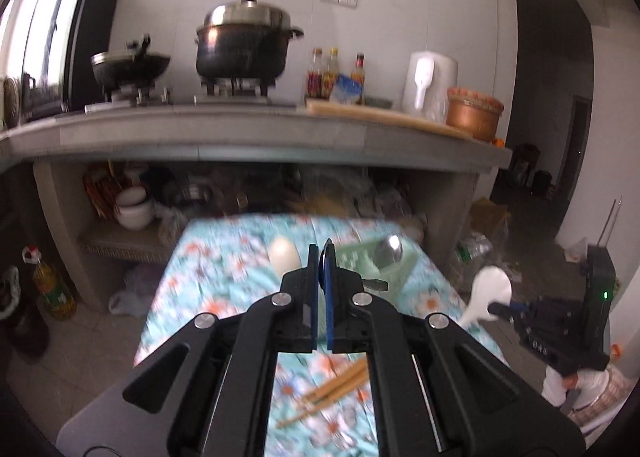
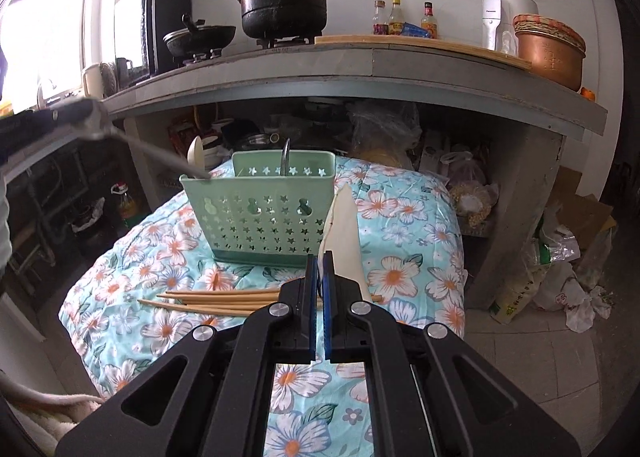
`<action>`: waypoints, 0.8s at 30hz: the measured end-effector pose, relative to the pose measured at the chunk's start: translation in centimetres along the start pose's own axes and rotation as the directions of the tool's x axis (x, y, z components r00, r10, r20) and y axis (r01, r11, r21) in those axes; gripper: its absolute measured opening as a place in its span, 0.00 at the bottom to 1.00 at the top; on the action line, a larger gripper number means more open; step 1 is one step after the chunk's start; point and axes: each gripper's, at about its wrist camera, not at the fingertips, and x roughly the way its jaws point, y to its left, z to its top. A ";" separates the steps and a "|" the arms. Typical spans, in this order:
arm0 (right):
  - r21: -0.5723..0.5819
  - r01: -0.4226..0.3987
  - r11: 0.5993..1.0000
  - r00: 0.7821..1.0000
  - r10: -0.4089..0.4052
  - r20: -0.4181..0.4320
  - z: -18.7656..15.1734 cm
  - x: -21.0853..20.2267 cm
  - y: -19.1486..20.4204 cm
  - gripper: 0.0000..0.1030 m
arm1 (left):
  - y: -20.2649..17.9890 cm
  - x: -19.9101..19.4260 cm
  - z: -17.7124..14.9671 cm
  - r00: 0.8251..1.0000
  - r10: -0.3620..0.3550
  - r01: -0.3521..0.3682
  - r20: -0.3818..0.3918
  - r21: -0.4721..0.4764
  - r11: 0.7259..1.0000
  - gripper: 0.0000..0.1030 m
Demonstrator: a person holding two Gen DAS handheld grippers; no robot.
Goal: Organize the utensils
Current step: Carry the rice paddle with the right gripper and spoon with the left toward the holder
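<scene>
A green star-punched caddy [image 2: 260, 217] stands on the floral cloth [image 2: 400, 225], with a cream spoon [image 2: 196, 155] and a metal utensil [image 2: 286, 155] in it. In the right wrist view my left gripper [image 2: 80, 115] is raised at the far left, shut on a metal spoon [image 2: 152, 151] that slants down toward the caddy's left corner. My right gripper [image 2: 322, 257] is shut on a white spoon [image 2: 340, 229], seen edge-on in front of the caddy. Several wooden chopsticks [image 2: 216, 299] lie on the cloth. The left wrist view shows my left gripper [image 1: 321, 253], the caddy [image 1: 356, 257], the chopsticks [image 1: 332, 389], and my right gripper [image 1: 496, 309] with the white spoon [image 1: 492, 285].
Behind the table runs a concrete counter [image 2: 360, 69] with a wok, a big lidded pot [image 2: 284, 5], bottles, a white kettle and a copper pot. Bowls and bags fill the space below it. Sacks [image 2: 552, 277] lie on the floor at right, an oil bottle [image 2: 126, 203] at left.
</scene>
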 end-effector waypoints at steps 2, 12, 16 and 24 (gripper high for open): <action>0.013 -0.003 1.000 1.000 0.003 0.015 0.3 -0.1 -0.3 0.02 | 0.3 0.5 1.4 0.999 0.032 -0.032 0.013 0.029 0.999 0.02; 0.063 -0.001 0.998 0.999 -0.001 0.032 0.8 1.2 -1.9 0.02 | 0.2 9.7 2.3 0.976 0.164 -0.131 -0.140 0.218 0.967 0.02; 0.078 -0.009 0.997 1.000 0.007 0.024 0.9 2.0 -2.6 0.02 | 0.0 12.8 1.2 0.962 0.184 -0.126 -0.201 0.273 0.954 0.02; 0.098 -0.026 0.995 1.000 0.024 0.014 0.8 3.1 -3.1 0.02 | -0.5 18.1 -0.6 0.935 0.157 -0.066 -0.318 0.278 0.958 0.02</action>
